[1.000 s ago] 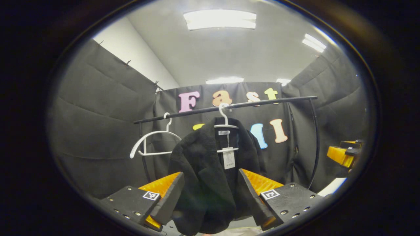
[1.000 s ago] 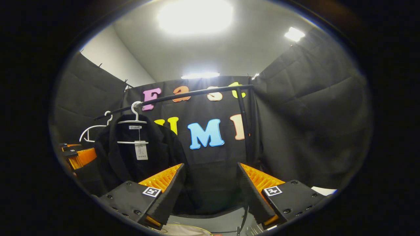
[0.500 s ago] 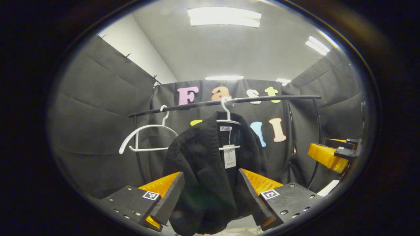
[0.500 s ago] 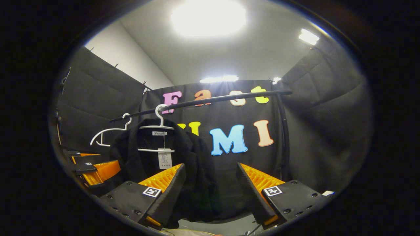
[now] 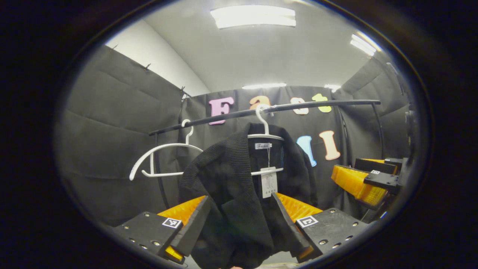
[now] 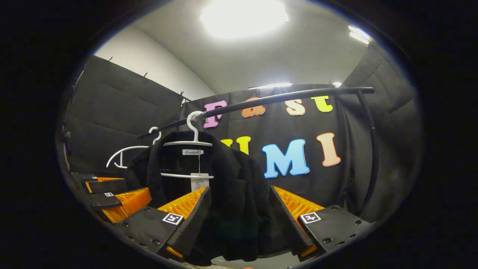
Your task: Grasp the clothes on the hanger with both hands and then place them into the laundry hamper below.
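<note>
A black jacket (image 5: 239, 194) with a white tag hangs on a white hanger (image 5: 264, 129) from a black rail (image 5: 269, 109). In the left gripper view my left gripper (image 5: 239, 224) is open, its fingers on either side of the jacket's left front, short of the cloth. The right gripper (image 5: 364, 179) appears at the right edge there. In the right gripper view the jacket (image 6: 231, 194) hangs between the open fingers of my right gripper (image 6: 239, 224), at its right shoulder side. The left gripper (image 6: 112, 196) is at the lower left there.
An empty white hanger (image 5: 160, 160) hangs on the rail left of the jacket. The rail's right post (image 6: 371, 149) curves down at the right. Black cloth walls close in on both sides. A pale strip shows below the jacket's hem (image 5: 276, 263).
Both grippers have moved closer to the jacket, which looms larger. The right gripper has swung left, so the jacket now sits between its fingers. Both stay open.
</note>
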